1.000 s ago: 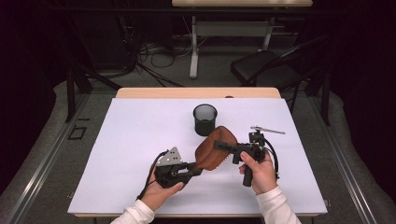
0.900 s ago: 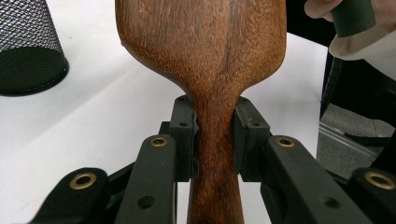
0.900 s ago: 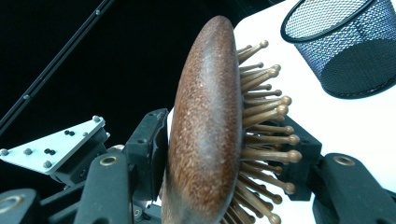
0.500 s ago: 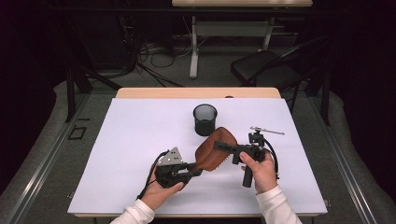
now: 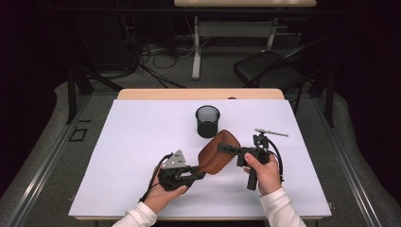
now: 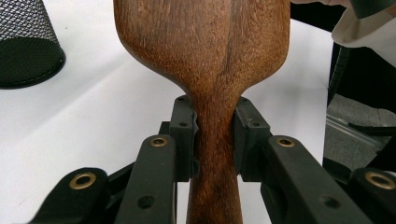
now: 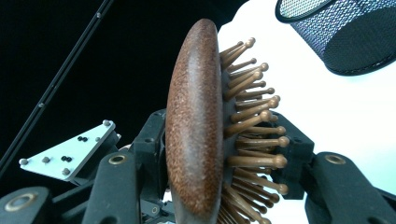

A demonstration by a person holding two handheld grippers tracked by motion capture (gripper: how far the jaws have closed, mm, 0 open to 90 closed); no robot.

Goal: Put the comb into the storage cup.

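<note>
A brown wooden hairbrush (image 5: 217, 153) is held above the white table (image 5: 142, 142) between both grippers. My left gripper (image 5: 201, 174) is shut on its narrow handle (image 6: 212, 140), with the pads pressing both sides. My right gripper (image 5: 226, 148) grips the oval head (image 7: 196, 126). One pad lies against the wooden back and the other against the bristle tips (image 7: 261, 140). Its jaws have just been closing on the head. A hand holds each gripper near the table's front edge.
A black mesh cup (image 5: 208, 121) stands upright just behind the brush, also seen as a mesh cup (image 6: 23, 46) and mesh cup (image 7: 345, 32) in the gripper views. A dark chair (image 5: 269, 71) and desk legs stand beyond the table's far edge.
Both hands and the brush stay in place. The right gripper's jaws look slightly tighter on the brush head.
</note>
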